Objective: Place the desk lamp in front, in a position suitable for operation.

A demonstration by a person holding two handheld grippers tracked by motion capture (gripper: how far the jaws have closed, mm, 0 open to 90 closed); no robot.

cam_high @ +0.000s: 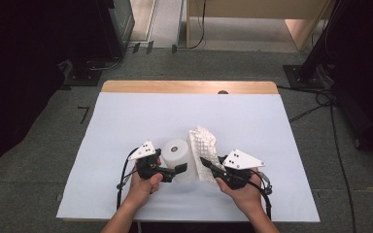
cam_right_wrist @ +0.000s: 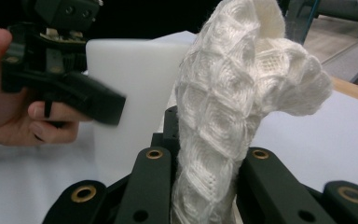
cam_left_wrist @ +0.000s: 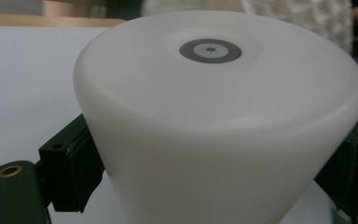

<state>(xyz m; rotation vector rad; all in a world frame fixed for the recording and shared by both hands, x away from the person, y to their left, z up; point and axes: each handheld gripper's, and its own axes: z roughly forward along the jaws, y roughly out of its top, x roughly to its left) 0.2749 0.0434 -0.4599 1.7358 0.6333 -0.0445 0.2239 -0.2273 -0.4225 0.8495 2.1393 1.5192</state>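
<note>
looking at room: the white-covered table (cam_high: 126, 121) has lots of bare surface to the far side and out to both side edges, while the action sits close to the near edge; a strip of bare wood runs along the far edge.
cylinder: the smooth white plastic cylinder (cam_high: 178, 158) stands upright a bit left of the table's middle, grey ring mark (cam_left_wrist: 210, 50) on its flat top.
cloth: the white knitted waffle-textured cloth (cam_high: 203, 145) rises bunched just right of the cylinder, looks like it's touching it or nearly.
hidden stuff: the cylinder's base is cut off in the left gripper view, and the cloth's bottom end disappears down between the jaws in the right gripper view.
left gripper (cam_high: 175, 171): jaws spread wide, clamped on either side of the cylinder.
right gripper (cam_right_wrist: 200, 186): jaws drawn close, pinching the cloth's lower part, the rest standing up above them.
</note>
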